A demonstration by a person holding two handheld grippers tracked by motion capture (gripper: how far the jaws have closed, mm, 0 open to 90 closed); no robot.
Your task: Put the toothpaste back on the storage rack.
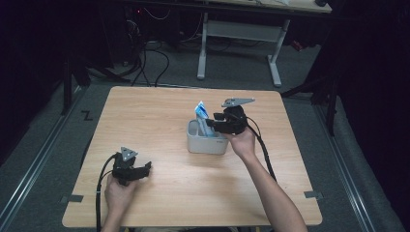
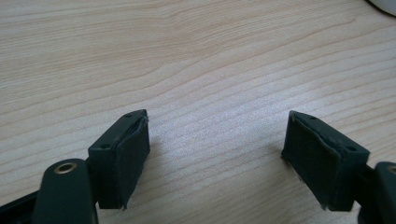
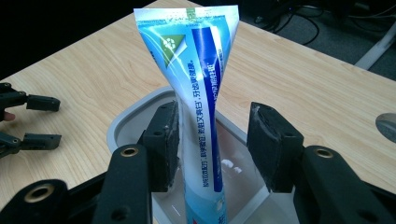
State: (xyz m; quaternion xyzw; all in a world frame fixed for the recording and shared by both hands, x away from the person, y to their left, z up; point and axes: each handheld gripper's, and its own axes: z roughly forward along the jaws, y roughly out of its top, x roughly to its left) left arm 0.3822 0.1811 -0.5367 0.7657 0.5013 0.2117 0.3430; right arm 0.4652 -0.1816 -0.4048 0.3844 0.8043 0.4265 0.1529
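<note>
Two grippers: right gripper straddles the toothpaste tube upright in the grey bin (jaws parted, not clamping), left gripper gapes empty at seven o'clock.

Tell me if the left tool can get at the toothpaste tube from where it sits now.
Probably not without moving: the left tool rests open near the table's front edge, apart from the grey container that holds the toothpaste tube, and the right tool already brackets the tube.
</note>
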